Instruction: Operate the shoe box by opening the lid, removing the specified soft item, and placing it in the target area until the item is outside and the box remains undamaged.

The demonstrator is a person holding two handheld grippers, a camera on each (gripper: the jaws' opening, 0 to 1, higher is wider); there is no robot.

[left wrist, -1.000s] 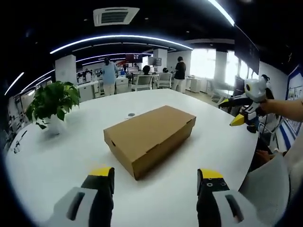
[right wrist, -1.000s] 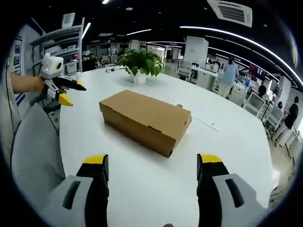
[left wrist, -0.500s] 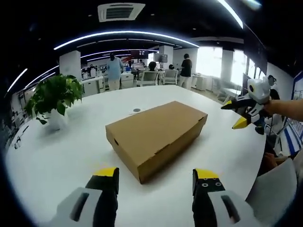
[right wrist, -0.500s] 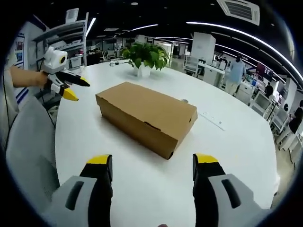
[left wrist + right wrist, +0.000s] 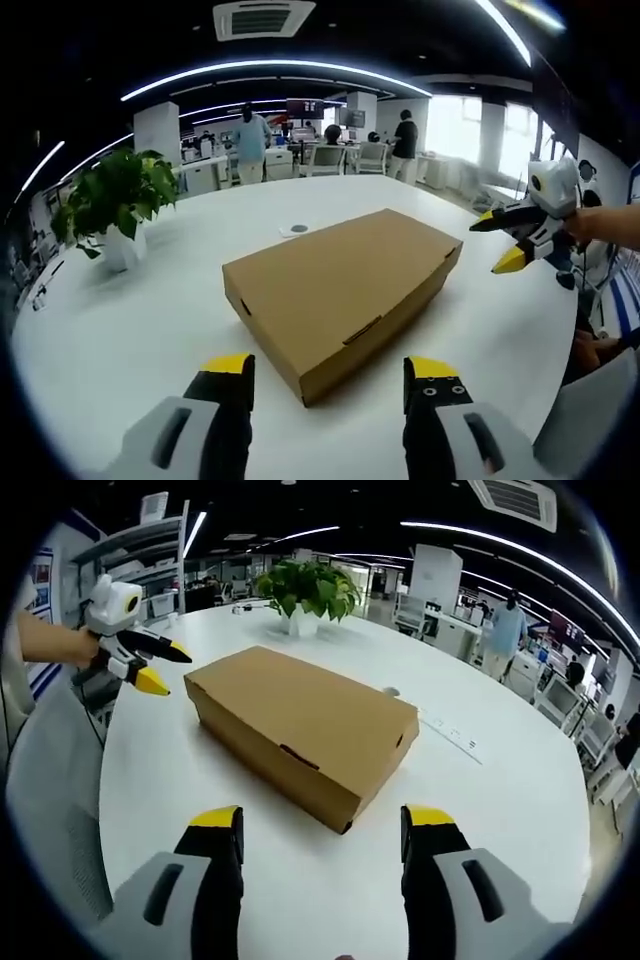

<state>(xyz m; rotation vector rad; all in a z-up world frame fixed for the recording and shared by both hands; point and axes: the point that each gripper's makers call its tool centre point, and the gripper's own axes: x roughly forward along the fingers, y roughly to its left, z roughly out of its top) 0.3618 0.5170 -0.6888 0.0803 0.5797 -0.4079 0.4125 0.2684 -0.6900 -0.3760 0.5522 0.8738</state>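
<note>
A closed brown cardboard shoe box (image 5: 340,290) (image 5: 300,730) lies on the round white table (image 5: 130,330) (image 5: 500,800). My left gripper (image 5: 330,372) is open just in front of the box, with nothing between its yellow-tipped jaws. In the right gripper view it comes in from the left (image 5: 158,668), held by a hand, beside the box's far end. My right gripper (image 5: 320,825) is open too, close to the box's near corner. In the left gripper view it hangs at the right (image 5: 505,240), beyond the box. The lid is down and what is inside is hidden.
A potted green plant (image 5: 110,205) (image 5: 305,595) stands on the table behind the box. A small round disc (image 5: 298,228) lies on the table near it. Desks, chairs and several people fill the office behind. A grey chair back (image 5: 50,810) is by the table's edge.
Both cameras have moved closer to the box, which now looks larger. The jaw gaps are a little narrower. The box itself has not moved and its lid stays down.
</note>
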